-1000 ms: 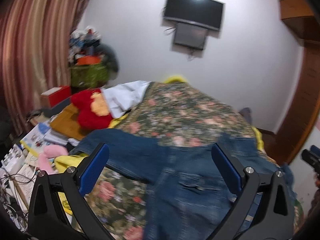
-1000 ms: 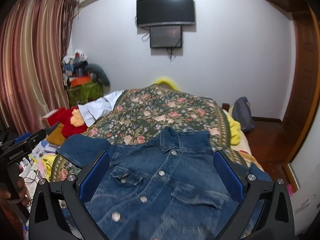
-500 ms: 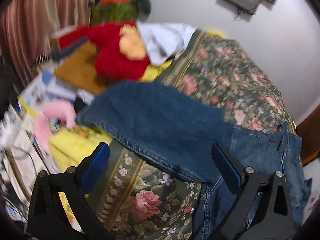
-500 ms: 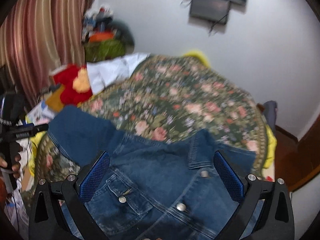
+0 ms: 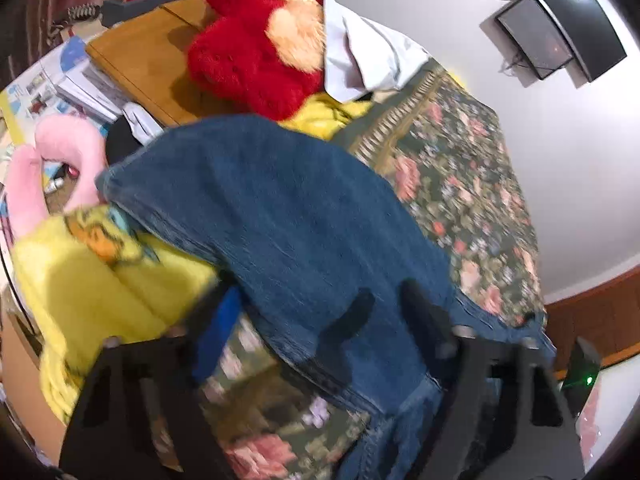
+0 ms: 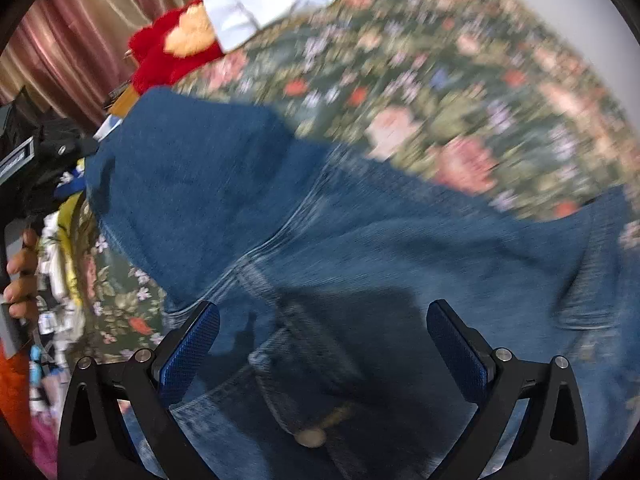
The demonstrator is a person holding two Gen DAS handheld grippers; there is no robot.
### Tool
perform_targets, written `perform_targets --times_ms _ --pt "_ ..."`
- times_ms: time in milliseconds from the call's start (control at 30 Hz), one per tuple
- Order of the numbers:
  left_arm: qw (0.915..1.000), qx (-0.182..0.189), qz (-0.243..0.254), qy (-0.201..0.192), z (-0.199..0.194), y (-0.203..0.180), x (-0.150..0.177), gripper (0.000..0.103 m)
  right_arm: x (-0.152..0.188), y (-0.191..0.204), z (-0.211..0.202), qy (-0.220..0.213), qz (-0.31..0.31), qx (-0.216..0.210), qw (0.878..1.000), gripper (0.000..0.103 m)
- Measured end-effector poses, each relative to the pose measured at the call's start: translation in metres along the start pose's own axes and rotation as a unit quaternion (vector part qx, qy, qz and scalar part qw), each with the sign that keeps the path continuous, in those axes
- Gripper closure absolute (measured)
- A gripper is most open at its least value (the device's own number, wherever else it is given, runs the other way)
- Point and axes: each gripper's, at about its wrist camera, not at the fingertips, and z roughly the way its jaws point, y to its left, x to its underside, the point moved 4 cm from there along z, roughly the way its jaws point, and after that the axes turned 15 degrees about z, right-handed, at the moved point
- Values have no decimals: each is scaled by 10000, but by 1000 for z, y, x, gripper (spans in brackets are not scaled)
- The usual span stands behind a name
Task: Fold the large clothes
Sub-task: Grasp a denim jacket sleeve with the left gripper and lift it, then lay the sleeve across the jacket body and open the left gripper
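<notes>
A: Where did the denim jacket [image 6: 360, 240] lie, and which step was in hand?

B: The jacket lay front up on the floral bedspread [image 6: 460, 80], one sleeve [image 5: 260, 208] stretched out towards the bed's edge, over a yellow blanket [image 5: 92, 288]. Judged from this layout, the step was the opening approach to folding that sleeve inward; no fold was yet visible.

A: What was the state of each tool?

B: The right gripper [image 6: 322, 344] stood spread wide, low over the jacket's front near a metal button [image 6: 310, 438], gripping nothing. The left gripper [image 5: 316, 312] straddled the sleeve near the shoulder; its fingers were blurred and appeared partly drawn together, so whether they had clenched the cloth could not be told.

A: What did the next move call for?

B: Probably a firm pinch on the thick denim at the sleeve, then a carry across the chest. The red plush toy [image 5: 256, 52] and white cloth [image 5: 360, 56] lay well apart from the path.
</notes>
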Motion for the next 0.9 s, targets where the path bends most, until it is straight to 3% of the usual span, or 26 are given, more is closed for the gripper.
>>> perform_targets --times_ms 33,233,333,433,567,667,767,900 --pt "9998 -202 44 52 4 3 -4 53 1 0 9 183 91 -71 9998 0" --pt "9949 -859 532 15 10 -2 -13 84 8 5 28 388 139 66 9991 0" --pt "9835 -1419 1105 -207 0 -22 -17 91 8 7 21 407 177 15 9990 0" --pt "9741 -1548 1531 -613 -20 -48 -22 92 7 1 -1 347 379 -138 9986 0" --pt "9584 -1522 2132 -1133 -52 -93 -23 94 9 -15 -38 56 569 -188 9982 0" --pt "9377 -1331 2842 -1490 -74 -147 -11 94 10 -36 -72 -267 636 -62 9976 0" --pt "9387 -570 3098 -1399 -77 -188 7 94 9 -62 -106 -706 794 94 9943 0" --pt "9479 103 3116 -653 -45 -225 34 94 24 -98 -141 -947 1048 144 9899 0"
